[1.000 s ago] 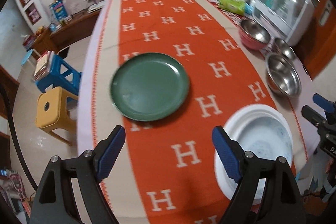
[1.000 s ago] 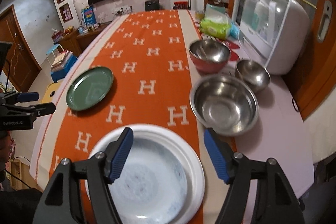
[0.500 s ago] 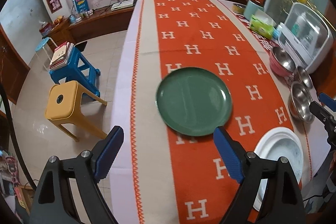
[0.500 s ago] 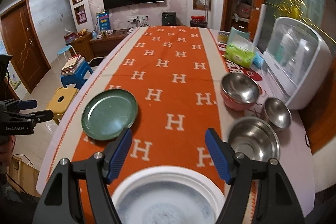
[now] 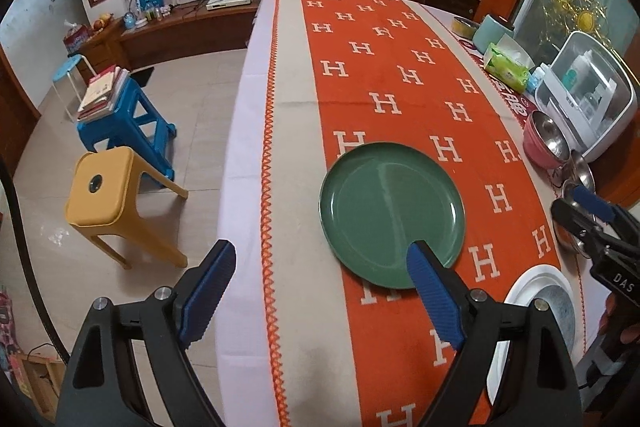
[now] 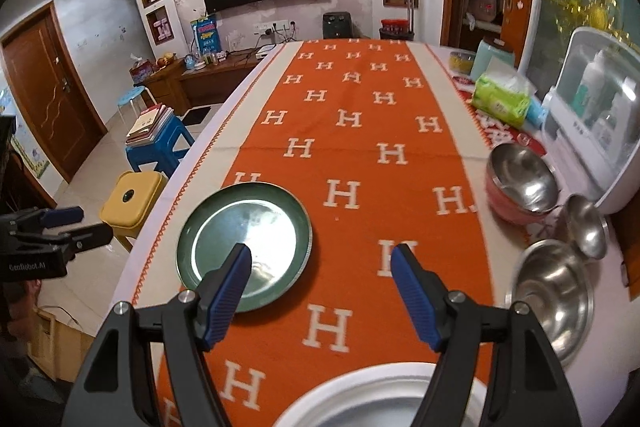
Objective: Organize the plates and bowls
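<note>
A green plate (image 5: 392, 215) lies flat on the orange runner near the table's left edge, also in the right wrist view (image 6: 244, 243). A white plate (image 5: 544, 291) sits at the near edge, and only its rim (image 6: 380, 395) shows under my right gripper. My left gripper (image 5: 320, 255) hovers open and empty over the cloth, its right finger overlapping the green plate's near rim. My right gripper (image 6: 320, 259) is open and empty above the runner between the two plates. A large steel bowl (image 6: 552, 291), a small steel bowl (image 6: 586, 227) and a pink steel-lined bowl (image 6: 520, 187) stand at the right.
A white countertop appliance (image 6: 596, 123) and a green tissue pack (image 6: 500, 103) line the table's right side. Beyond the left table edge (image 5: 240, 163) stand a yellow stool (image 5: 104, 187) and a blue stool with books (image 5: 120, 115).
Both grippers have drawn back toward the table's near-left side. The green plate has shifted right in the left wrist view; the white plate has slid to the bottom of the right wrist view.
</note>
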{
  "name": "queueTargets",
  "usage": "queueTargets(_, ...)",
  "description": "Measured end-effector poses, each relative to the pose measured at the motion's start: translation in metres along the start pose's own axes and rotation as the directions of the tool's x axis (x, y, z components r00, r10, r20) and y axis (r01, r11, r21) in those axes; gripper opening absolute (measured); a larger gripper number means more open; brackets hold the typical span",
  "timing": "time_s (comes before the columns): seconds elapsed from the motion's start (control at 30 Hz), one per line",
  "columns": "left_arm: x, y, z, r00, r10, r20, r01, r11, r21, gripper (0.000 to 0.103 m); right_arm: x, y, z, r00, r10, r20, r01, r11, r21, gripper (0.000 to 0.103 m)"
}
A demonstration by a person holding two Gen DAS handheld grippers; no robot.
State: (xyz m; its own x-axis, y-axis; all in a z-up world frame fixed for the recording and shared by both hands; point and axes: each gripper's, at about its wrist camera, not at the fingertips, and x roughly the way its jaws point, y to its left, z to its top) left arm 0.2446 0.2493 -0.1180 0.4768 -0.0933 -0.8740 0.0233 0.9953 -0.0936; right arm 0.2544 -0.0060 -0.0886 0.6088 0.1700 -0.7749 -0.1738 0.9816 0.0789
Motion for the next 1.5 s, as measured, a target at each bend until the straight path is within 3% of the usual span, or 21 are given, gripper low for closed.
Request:
queueTargets(0.43, 0.067, 0.010, 0.008, 0.985, -0.171, -0.032, 0.168, 0.982, -0.091, 0.087, 0.065, 0.003, -0.020, 0.985, 0.105, -0.134, -0.076, 0.976, 0.204, 0.072)
queueTargets(0.7, 0.106, 0.011, 0.002, 0.967, -0.236, -0.092, 0.219, 0.961, -0.168, 0.086, 0.089, 0.007, -0.037, 0.974, 0.155, -0.164, -0.110, 0.960, 0.256, 0.072)
queueTargets(0.93, 0.129, 0.006, -0.002, 0.953, -0.273, -0.135, 0.243, 0.949, -0.203, 0.078, 0.103, 0.004, -0.041, 0.971, 0.164, -0.173, -0.111, 0.954, 0.279, 0.071)
queueTargets(1.07, 0.135, 0.005, -0.002, 0.950, -0.271, -0.153, 0.239, 0.951, -0.196, 0.072, 0.111, 0.002, -0.043, 0.967, 0.176, -0.186, -0.115, 0.948, 0.297, 0.055)
queueTargets(1.17, 0.145, 0.003, -0.002, 0.945, -0.273, -0.180, 0.237, 0.951, -0.197, 0.058, 0.115, 0.002, -0.044, 0.965, 0.180, -0.191, -0.115, 0.945, 0.306, 0.044)
queueTargets(1.27, 0.147, -0.001, -0.002, 0.946, -0.273, -0.175, 0.239, 0.952, -0.191, 0.055, 0.117, 0.002, -0.046, 0.962, 0.191, -0.196, -0.122, 0.941, 0.315, 0.033)
queueTargets(1.5, 0.148, -0.003, 0.000, 0.955, -0.244, -0.166, 0.217, 0.962, -0.165, 0.044, 0.123, 0.001, -0.049, 0.957, 0.207, -0.203, -0.133, 0.936, 0.326, 0.019)
